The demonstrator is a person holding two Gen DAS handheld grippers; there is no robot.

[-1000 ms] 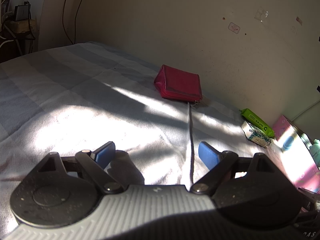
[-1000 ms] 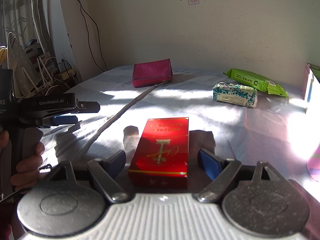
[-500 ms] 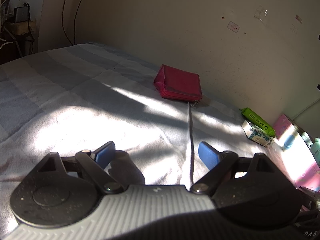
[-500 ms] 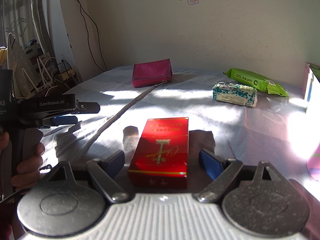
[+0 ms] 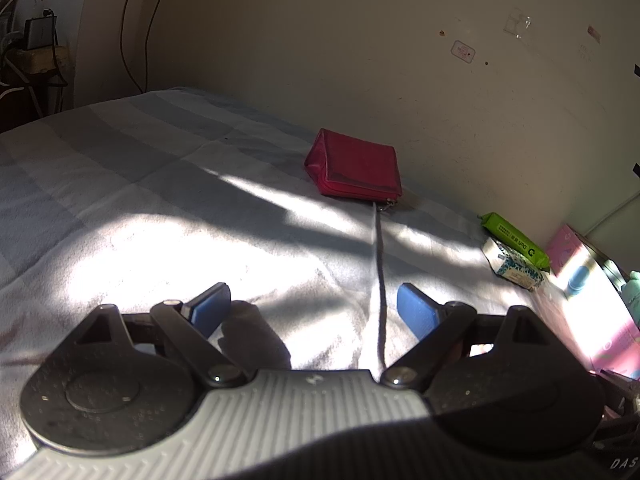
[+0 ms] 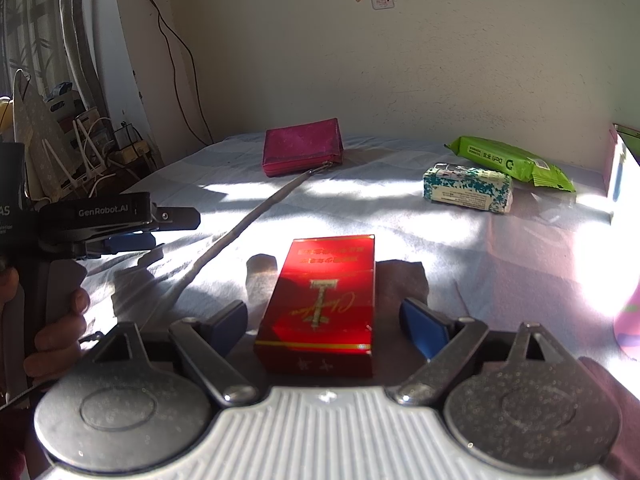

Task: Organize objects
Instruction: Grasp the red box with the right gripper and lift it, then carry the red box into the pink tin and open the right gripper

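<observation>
My right gripper (image 6: pixel 324 316) was opening its jaws around the red box (image 6: pixel 320 304), which lay flat on the bedsheet (image 6: pixel 500 256) with neither pad touching it. My left gripper (image 5: pixel 314 308) stood wide open and empty. The red wallet (image 6: pixel 302 152) sat at the far edge by the wall, the tissue pack (image 6: pixel 468 188) and green packet (image 6: pixel 508 158) toward the far right corner.
</observation>
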